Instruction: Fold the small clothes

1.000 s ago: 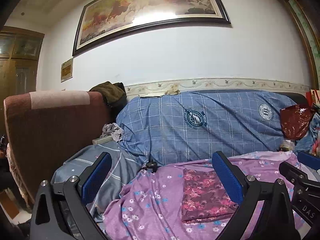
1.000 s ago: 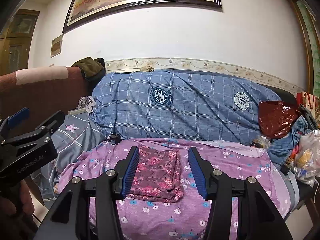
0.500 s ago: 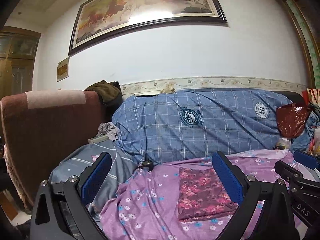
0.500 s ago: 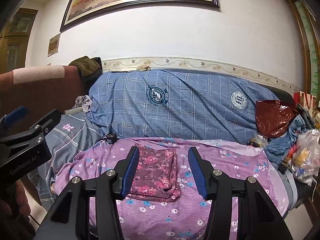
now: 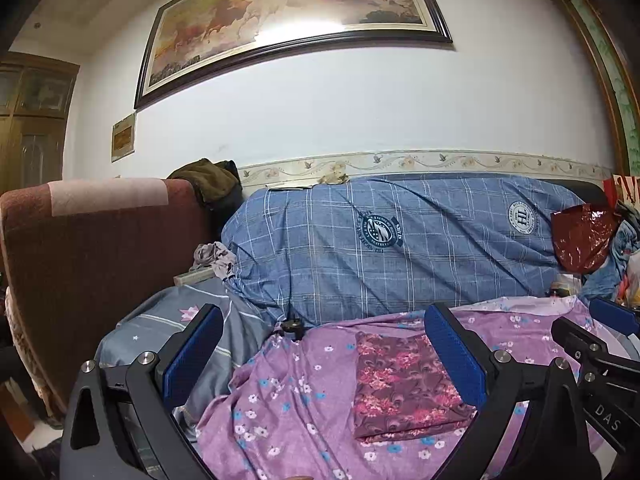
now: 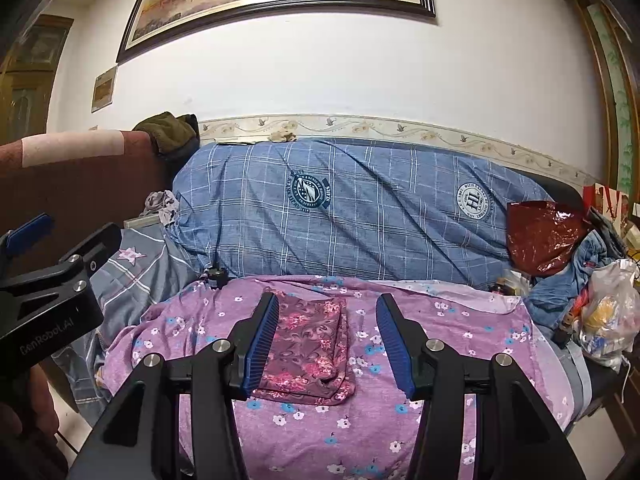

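Note:
A small maroon floral garment (image 5: 404,384) (image 6: 308,344) lies folded flat in a rectangle on a purple flowered sheet (image 5: 288,400) (image 6: 440,328). My left gripper (image 5: 323,316) hovers short of the sheet's left part, jaws wide open and empty. My right gripper (image 6: 328,300) is held above the sheet's near edge, facing the garment. Its jaws stand about half open with nothing between the pads, and the garment lies beyond them, untouched. Each gripper shows at the edge of the other's view: right gripper (image 5: 600,336), left gripper (image 6: 44,248).
A long blue plaid bundle (image 5: 400,248) lies behind the sheet against the wall. A brown upholstered arm (image 5: 100,248) and a grey striped quilt (image 5: 168,320) are at the left. A dark red plastic bag (image 6: 544,236), jeans and a white bag (image 6: 608,320) crowd the right end.

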